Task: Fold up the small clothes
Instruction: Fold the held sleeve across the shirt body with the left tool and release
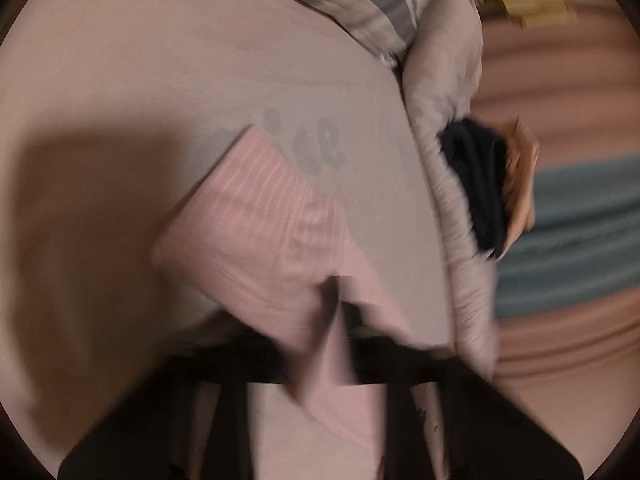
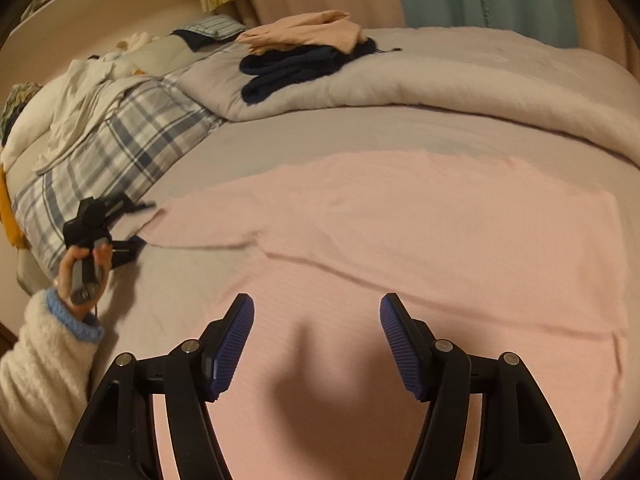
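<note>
Bedroom light falls warm and dim over a bed (image 2: pixel 360 128) with a pale sheet, a rolled-back duvet (image 2: pixel 480 80) along its far side and a plaid pillow (image 2: pixel 120 148) at the head. On the duvet sits a small pile, a navy garment (image 2: pixel 288 68) under a peach one (image 2: pixel 312 32).

Spread flat across the sheet lies the pink ribbed garment (image 2: pixel 400 240), most of it smooth, one sleeve reaching toward the pillow. It looks thin, light and limp; I would expect it to drape, wrinkle and slide easily over the sheet, so it is best taken at a hem, cuff or corner and carried low.

At the sleeve's end the left hand-held gripper (image 1: pixel 340 312) is pressed together on the cloth, a fold of pink passing between its fingers. The right hand-held gripper (image 2: pixel 316 344) hangs over the body of the garment with its blue pads (image 2: pixel 236 344) well apart and nothing between them.

From the right wrist you get the whole layout: the garment's outline, the person's hand (image 2: pixel 84 268) in a fleecy cream sleeve (image 2: pixel 36 380) working the other tool. From the left wrist, blurred, you get the pinch itself, the sleeve's ribbing and stitched seam, and faint grey lettering (image 1: pixel 304 144) on the sheet that the other view does not make out
</note>
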